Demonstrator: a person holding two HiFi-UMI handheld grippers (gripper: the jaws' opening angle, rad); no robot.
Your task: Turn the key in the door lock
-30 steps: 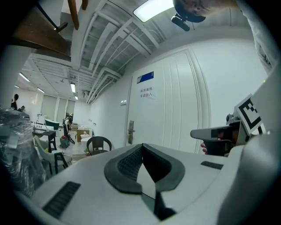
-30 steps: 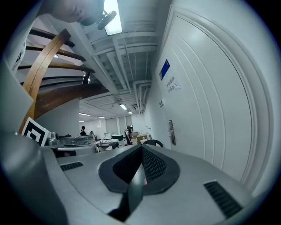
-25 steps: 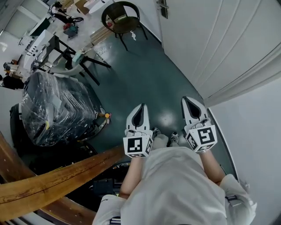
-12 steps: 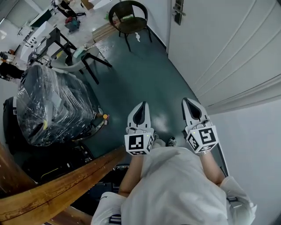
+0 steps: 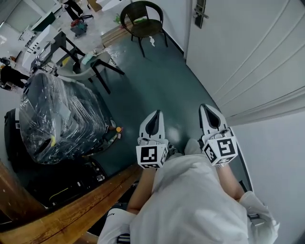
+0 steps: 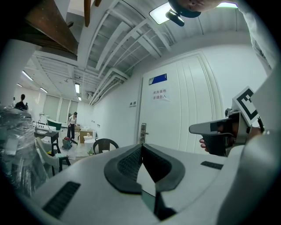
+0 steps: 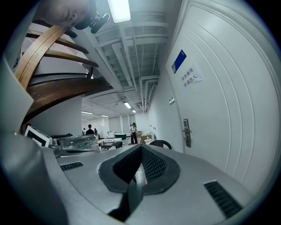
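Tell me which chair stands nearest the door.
The dark round-backed chair, right by the door; the pale chair stands further left, away from it.

Smooth white painted door (image 5: pixel 248 52) with grey metal lock plate (image 5: pixel 200 10); glossy dark teal floor (image 5: pixel 157 86) with a soft sheen. Crinkled, shiny clear plastic wrap (image 5: pixel 57 119) over a dark load, varnished brown wooden beam (image 5: pixel 71 209), white cloth shirt (image 5: pixel 190 205). Matt white plastic shells on left gripper (image 5: pixel 154 116) and right gripper (image 5: pixel 206 108), dark ribbed rubbery pads (image 6: pixel 126 164), matt black-and-white printed marker cube (image 5: pixel 151 156).
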